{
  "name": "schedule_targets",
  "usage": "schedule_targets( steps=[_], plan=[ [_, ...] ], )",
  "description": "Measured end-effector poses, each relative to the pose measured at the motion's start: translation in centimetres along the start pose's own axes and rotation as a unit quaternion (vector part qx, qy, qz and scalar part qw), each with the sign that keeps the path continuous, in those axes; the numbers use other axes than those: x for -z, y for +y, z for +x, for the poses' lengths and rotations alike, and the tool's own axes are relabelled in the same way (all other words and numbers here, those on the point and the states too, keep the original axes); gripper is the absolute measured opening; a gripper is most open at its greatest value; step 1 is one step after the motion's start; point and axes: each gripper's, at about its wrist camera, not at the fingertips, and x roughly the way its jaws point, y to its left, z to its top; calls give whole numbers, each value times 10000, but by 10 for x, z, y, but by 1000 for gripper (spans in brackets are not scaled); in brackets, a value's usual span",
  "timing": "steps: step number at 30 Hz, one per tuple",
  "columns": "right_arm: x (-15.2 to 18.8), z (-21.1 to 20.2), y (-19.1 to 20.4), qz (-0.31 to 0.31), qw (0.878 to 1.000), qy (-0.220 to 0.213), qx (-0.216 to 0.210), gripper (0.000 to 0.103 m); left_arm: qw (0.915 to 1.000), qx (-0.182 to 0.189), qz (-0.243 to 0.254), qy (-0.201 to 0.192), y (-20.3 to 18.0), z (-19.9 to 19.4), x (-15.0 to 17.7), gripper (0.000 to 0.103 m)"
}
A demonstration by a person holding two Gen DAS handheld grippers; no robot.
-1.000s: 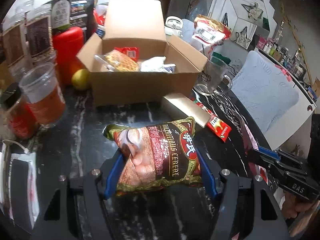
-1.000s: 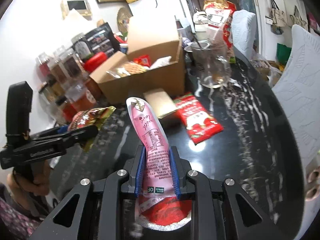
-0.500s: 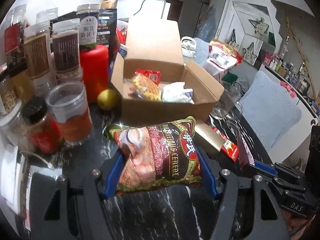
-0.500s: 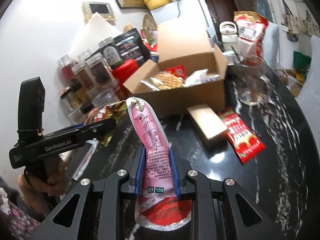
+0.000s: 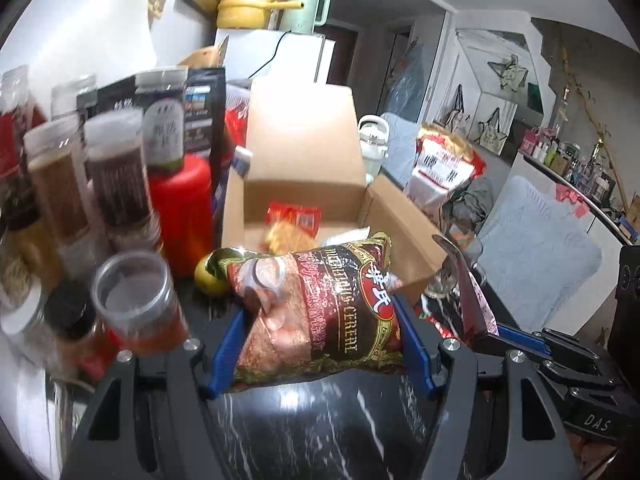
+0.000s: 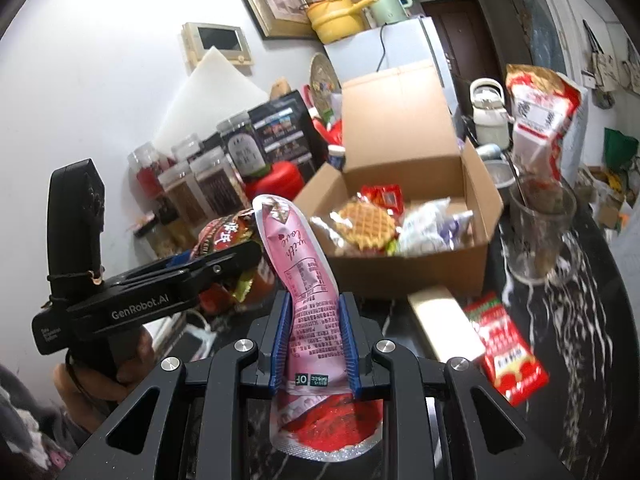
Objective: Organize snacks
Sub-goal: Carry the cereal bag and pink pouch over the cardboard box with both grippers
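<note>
- Left wrist view: the left gripper is clamped on a dark cereal bag, its blue pads pressing both sides of the bag, which is lifted off the black marble table
- Straight ahead, just beyond the bag, stands the open cardboard box with a red packet inside
- To the left of the fingers are a clear tub, tall jars and a red canister; a lemon peeps out beside the bag
- To the right, the right gripper shows side-on
- Right wrist view: the right gripper is pinched tight on a pink pouch that stands up between the pads
- The box lies ahead and to the right, holding a waffle pack and white wrappers
- Right of the fingers lie a gold box and a red sachet on the table; a glass mug stands further off
- At left, a hand holds the left gripper with the cereal bag
</note>
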Motion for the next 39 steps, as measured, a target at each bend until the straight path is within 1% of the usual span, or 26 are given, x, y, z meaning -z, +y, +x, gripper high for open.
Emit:
schedule_targets(
  steps=[5,9,15,18,22,24,29,34,39],
  plan=[
    [-24,6,-4,-47,9998,-180,-51,24,9998,118,-23,-146,-1,11,-20,68],
    [-47,16,-11,-135,9996,-266,-6,24,9994,220,-108,-253,2,22,-39,68],
    [-80,31,-23,-251,9991,-337,11,24,9990,210,-72,-380,4,43,-65,68],
    [-95,40,-27,-375,9985,-396,23,24,9988,168,-63,-466,7,54,-77,68],
    [-114,57,-38,-368,9987,-340,1,24,9986,110,-128,-507,13,69,-90,68],
    [-122,66,-43,-394,9986,-343,20,24,9986,-11,-120,-517,15,80,-96,68],
    [-136,88,-55,-376,9987,-333,16,24,9982,-166,-78,-570,18,101,-111,68],
    [-151,106,-66,-369,9987,-354,4,24,9985,-167,-12,-517,17,122,-121,68],
    [-155,118,-78,-285,9991,-321,-34,24,9990,-265,104,-344,15,147,-121,68]
  ],
)
